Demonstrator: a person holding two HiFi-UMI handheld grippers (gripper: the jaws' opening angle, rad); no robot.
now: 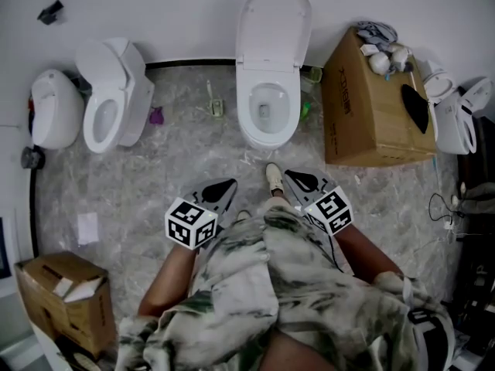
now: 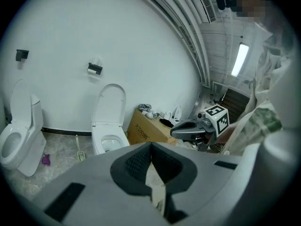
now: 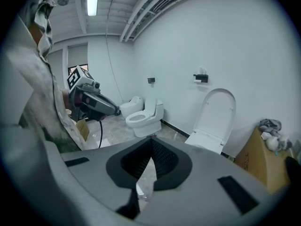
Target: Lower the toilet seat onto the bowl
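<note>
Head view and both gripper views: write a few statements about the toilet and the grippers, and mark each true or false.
1. The lid of the middle toilet stands raised. True.
2. A box sits beside that toilet. True.
3. The right gripper holds a brush. False: its jaws are together on nothing.
4. The left gripper has its jaws wide apart. False: they are together and empty.
5. Both grippers touch the toilet. False: both are well short of it.
</note>
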